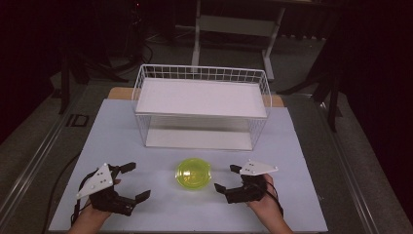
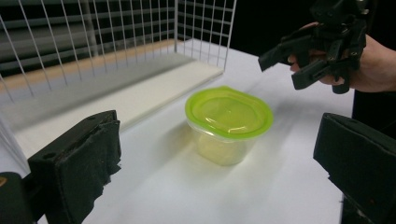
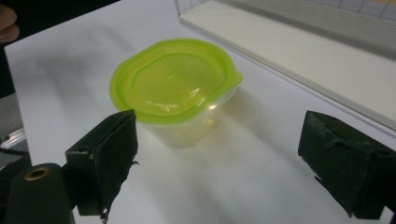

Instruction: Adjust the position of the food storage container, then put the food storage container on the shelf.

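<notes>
On the white table (image 1: 302, 204), in front of the wire basket (image 1: 202, 107), each hand-held gripper, left (image 1: 132, 183) and right (image 1: 228, 178), lay low with jaws spread wide, empty. Between them stood a small container (image 1: 192, 173), clear-walled, its lime-green lid (image 2: 229, 111) on.

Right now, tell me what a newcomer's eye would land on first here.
The bright green-lidded container stands out, sitting closed on the white table between two open black grippers, the left gripper and the right gripper. Behind it stands a white wire rack with two flat shelves, nothing on them.
</notes>
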{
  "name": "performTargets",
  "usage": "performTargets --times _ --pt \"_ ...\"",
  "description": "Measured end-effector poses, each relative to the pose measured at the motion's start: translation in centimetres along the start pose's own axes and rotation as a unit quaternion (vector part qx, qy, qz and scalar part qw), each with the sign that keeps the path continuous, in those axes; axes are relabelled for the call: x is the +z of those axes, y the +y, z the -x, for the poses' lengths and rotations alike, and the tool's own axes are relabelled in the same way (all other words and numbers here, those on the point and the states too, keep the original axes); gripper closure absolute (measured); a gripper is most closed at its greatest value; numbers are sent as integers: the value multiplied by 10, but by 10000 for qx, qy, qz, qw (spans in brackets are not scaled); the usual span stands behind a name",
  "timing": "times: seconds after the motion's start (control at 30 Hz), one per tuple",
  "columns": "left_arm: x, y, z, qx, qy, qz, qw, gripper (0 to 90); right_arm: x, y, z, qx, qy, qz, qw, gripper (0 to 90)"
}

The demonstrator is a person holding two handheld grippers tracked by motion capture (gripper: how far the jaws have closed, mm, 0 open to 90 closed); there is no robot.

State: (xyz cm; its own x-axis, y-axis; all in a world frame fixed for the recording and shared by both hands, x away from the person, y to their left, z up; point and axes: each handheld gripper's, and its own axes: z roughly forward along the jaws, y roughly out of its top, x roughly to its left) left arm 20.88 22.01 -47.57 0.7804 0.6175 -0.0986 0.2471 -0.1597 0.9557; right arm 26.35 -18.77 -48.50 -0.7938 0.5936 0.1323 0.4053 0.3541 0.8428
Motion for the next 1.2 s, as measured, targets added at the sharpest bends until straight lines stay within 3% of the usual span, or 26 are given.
performTargets --times 0.17,0.37,0.57,0.7,0.9,1.03,1.1,1.2 --pt "5 5 2 5 -92 -43 9999 16 -2 5 -4 -201 -155 36 9997 148" --pt "18 12 4 22 -243 -210 9995 15 -3 13 -6 -295 -61 122 9995 182" --pt "35 25 4 22 -380 -221 9990 14 0 21 -7 -393 -365 173 9984 206" --pt "42 30 4 -2 -388 -167 9991 14 3 25 -6 -389 -309 212 9985 206" --pt "58 31 2 -146 -448 -286 9985 8 11 29 -4 -210 -175 244 9993 193" --pt "65 30 0 -162 -435 -364 9983 8 16 29 -5 -408 -220 432 9980 193" --pt "70 30 -1 -202 -434 -394 9981 8 18 30 -5 -425 -261 395 9980 193" --pt "81 28 -7 -422 -447 -474 9970 9 25 31 -2 -83 -260 211 9994 178"
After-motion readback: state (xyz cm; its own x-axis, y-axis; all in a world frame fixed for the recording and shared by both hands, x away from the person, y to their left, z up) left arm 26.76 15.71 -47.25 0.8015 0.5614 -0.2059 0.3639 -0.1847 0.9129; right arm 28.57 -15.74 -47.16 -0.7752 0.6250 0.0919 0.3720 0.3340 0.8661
